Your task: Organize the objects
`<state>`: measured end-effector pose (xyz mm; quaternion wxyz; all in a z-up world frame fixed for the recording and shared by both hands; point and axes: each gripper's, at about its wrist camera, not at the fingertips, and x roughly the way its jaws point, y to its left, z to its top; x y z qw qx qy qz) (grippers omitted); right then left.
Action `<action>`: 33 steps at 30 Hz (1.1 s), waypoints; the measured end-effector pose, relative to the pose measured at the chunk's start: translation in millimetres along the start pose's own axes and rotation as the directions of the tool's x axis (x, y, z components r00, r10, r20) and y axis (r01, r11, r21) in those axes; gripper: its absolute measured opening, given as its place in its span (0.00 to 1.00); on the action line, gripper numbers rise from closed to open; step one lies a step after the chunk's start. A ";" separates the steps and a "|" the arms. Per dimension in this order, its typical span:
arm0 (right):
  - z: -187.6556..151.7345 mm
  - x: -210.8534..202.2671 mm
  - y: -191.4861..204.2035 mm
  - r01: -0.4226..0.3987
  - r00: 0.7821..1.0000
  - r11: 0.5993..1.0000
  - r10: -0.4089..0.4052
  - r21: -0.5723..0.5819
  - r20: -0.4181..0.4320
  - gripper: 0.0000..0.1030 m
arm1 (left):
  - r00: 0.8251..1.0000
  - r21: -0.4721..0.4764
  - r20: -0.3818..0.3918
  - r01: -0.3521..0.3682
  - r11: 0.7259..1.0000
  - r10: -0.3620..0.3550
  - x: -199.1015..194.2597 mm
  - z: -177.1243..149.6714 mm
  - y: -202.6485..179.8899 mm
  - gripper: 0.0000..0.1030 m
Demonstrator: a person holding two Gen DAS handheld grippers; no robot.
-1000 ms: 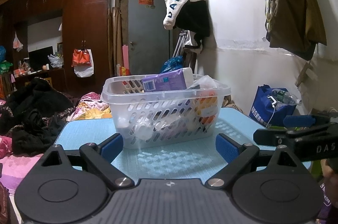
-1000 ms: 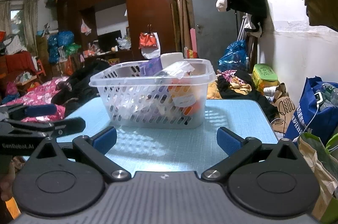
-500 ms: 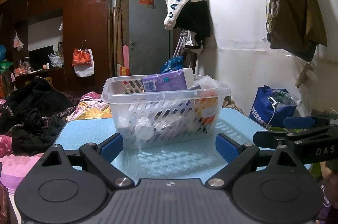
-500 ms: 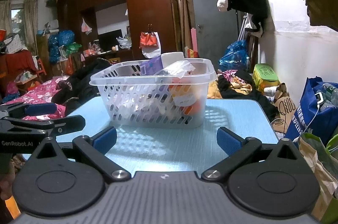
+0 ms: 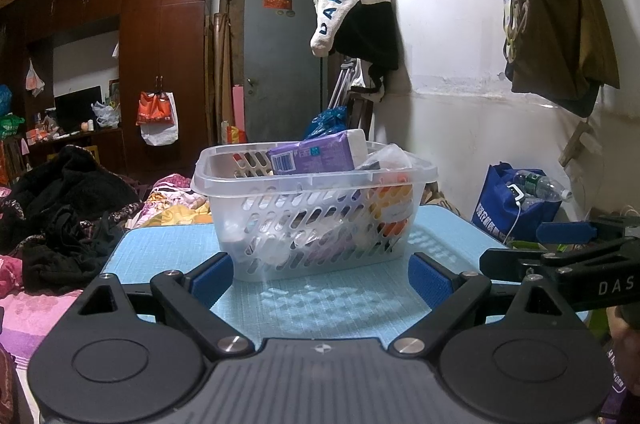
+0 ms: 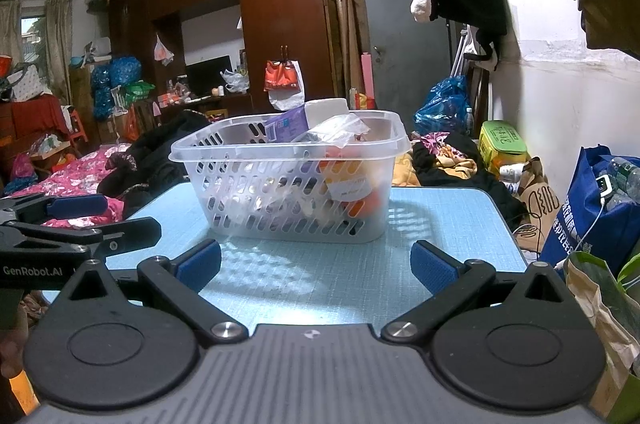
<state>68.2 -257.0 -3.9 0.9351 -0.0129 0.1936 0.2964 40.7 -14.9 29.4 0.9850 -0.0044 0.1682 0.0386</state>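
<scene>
A clear perforated plastic basket [image 5: 316, 208], packed with a purple tissue pack [image 5: 312, 157] and orange items, sits mid blue tabletop [image 5: 320, 304]. The left gripper [image 5: 320, 272] and right gripper [image 6: 316, 260] hover before it, both spread wide and empty. Grabbing one thin rim could tip the top-heavy load out.

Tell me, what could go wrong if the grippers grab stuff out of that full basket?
The purple packet and crinkly bag stick up above the basket rim, so pulling one out might drag the other onto the blue table. The basket looks light, so it may slide or tip if tugged. Both the left gripper and the right gripper are open and close together, so they could bump.
</scene>
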 end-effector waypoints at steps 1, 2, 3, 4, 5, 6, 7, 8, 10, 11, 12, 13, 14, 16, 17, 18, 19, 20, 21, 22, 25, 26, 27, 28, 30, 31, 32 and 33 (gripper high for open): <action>0.0 0.1 0.0 0.000 1.000 1.000 0.000 0.000 0.000 1.00 | 1.000 0.001 0.000 0.000 1.000 0.000 0.0 0.0 -0.1 0.93; 0.0 0.0 0.0 0.000 1.000 1.000 0.000 0.000 0.000 1.00 | 1.000 0.001 0.000 0.000 1.000 0.000 0.1 0.0 -0.1 0.93; 0.0 0.0 0.0 0.000 1.000 1.000 0.000 0.000 0.000 1.00 | 1.000 0.001 0.000 0.000 1.000 0.000 0.2 0.1 -0.1 0.93; -0.1 -0.3 0.0 0.000 1.000 1.000 0.000 0.000 0.000 1.00 | 1.000 0.001 0.000 0.000 1.000 0.000 0.4 0.2 0.0 0.93; 0.0 0.1 -0.1 0.000 1.000 1.000 0.000 0.000 0.000 1.00 | 1.000 0.002 0.000 0.002 1.000 -0.002 0.4 0.0 -0.1 0.93; 0.0 0.0 -0.1 -0.001 1.000 1.000 0.001 0.000 0.000 1.00 | 1.000 0.002 -0.001 0.002 1.000 -0.002 0.5 0.0 -0.2 0.93; -0.1 -0.7 -0.2 -0.001 1.000 1.000 0.001 0.001 0.000 1.00 | 1.000 0.003 -0.001 0.002 1.000 -0.002 0.6 -0.1 -0.4 0.93; 0.0 -0.2 0.2 -0.001 1.000 1.000 0.001 0.000 0.000 1.00 | 1.000 0.003 0.000 0.002 1.000 -0.002 0.7 0.0 -0.5 0.93; -0.2 -0.6 0.4 0.000 1.000 1.000 0.000 0.000 0.001 1.00 | 1.000 0.002 0.000 0.002 1.000 -0.002 0.8 -0.1 -0.5 0.93; 0.0 -0.2 0.4 0.000 1.000 1.000 0.000 0.000 0.000 1.00 | 1.000 0.002 -0.001 0.002 1.000 -0.002 0.8 -0.1 -0.6 0.93; -0.1 -0.2 0.4 0.000 1.000 1.000 0.000 -0.001 0.000 1.00 | 1.000 0.002 -0.001 0.002 1.000 -0.002 0.8 -0.1 -0.7 0.93; -0.2 -0.2 0.7 0.000 1.000 1.000 0.000 -0.002 -0.001 1.00 | 1.000 0.002 -0.001 0.002 1.000 -0.002 0.9 0.0 -0.8 0.93; -0.5 0.7 0.7 0.000 1.000 1.000 0.000 -0.003 -0.001 1.00 | 1.000 0.002 -0.001 0.002 1.000 -0.002 0.7 -0.1 -0.7 0.93; -1.3 1.1 1.2 0.000 1.000 1.000 0.000 -0.006 -0.003 1.00 | 1.000 0.002 -0.001 0.001 1.000 -0.001 0.7 0.0 -0.7 0.93; -1.7 1.7 1.2 0.000 1.000 1.000 0.000 -0.007 -0.003 1.00 | 1.000 0.003 0.000 0.002 1.000 -0.002 0.6 -0.1 -0.6 0.93; -1.9 1.9 1.2 0.000 1.000 1.000 0.000 -0.008 -0.004 1.00 | 1.000 0.004 0.001 0.002 1.000 -0.002 0.6 -0.2 -0.8 0.93; -2.0 1.9 1.2 0.000 1.000 1.000 0.000 -0.008 -0.004 1.00 | 1.000 0.005 0.001 0.002 1.000 -0.002 0.7 -0.6 -1.3 0.93; -2.0 2.0 1.2 0.000 1.000 1.000 0.000 -0.008 -0.004 1.00 | 1.000 0.005 0.001 0.003 1.000 -0.003 0.7 -0.8 -1.6 0.93; -2.0 2.0 1.2 0.000 1.000 1.000 0.000 -0.008 -0.004 1.00 | 1.000 0.006 0.001 0.002 1.000 -0.002 1.1 -1.3 -2.2 0.93; -1.9 2.0 1.2 0.000 1.000 1.000 0.000 -0.008 -0.004 1.00 | 1.000 0.007 0.000 0.002 1.000 -0.002 1.4 -1.4 -2.4 0.93; -2.1 1.9 1.2 0.000 1.000 1.000 0.000 -0.008 -0.004 1.00 | 1.000 0.010 0.001 0.005 1.000 -0.005 2.0 -2.3 -3.6 0.93; -2.0 2.0 1.2 0.000 1.000 1.000 0.000 -0.008 -0.004 1.00 | 1.000 0.013 0.003 0.005 1.000 -0.005 2.0 -2.5 -4.4 0.93; -2.0 2.0 1.3 0.000 1.000 1.000 0.000 -0.007 -0.004 1.00 | 1.000 0.016 0.004 0.003 1.000 -0.003 1.7 -3.3 -5.1 0.93; -2.2 1.9 1.4 0.000 1.000 1.000 0.000 -0.008 -0.004 1.00 | 1.000 0.017 0.006 0.001 1.000 -0.001 1.4 -3.5 -5.7 0.93; -1.9 1.9 1.2 0.000 1.000 1.000 0.000 -0.009 -0.003 1.00 | 1.000 0.018 0.012 0.004 1.000 -0.005 0.3 -3.5 -6.1 0.93; -1.9 1.9 1.1 0.000 1.000 1.000 0.000 -0.009 -0.003 1.00 | 1.000 0.018 0.015 0.008 1.000 -0.008 -0.3 -3.5 -6.4 0.93; -1.9 1.9 1.1 0.000 1.000 1.000 0.000 -0.009 -0.003 1.00 | 1.000 0.017 0.018 0.008 1.000 -0.008 -0.9 -3.6 -6.5 0.93; -1.9 2.0 1.1 0.000 1.000 1.000 0.000 -0.008 -0.004 1.00 | 1.000 0.017 0.021 0.007 1.000 -0.007 -1.3 -3.4 -6.9 0.93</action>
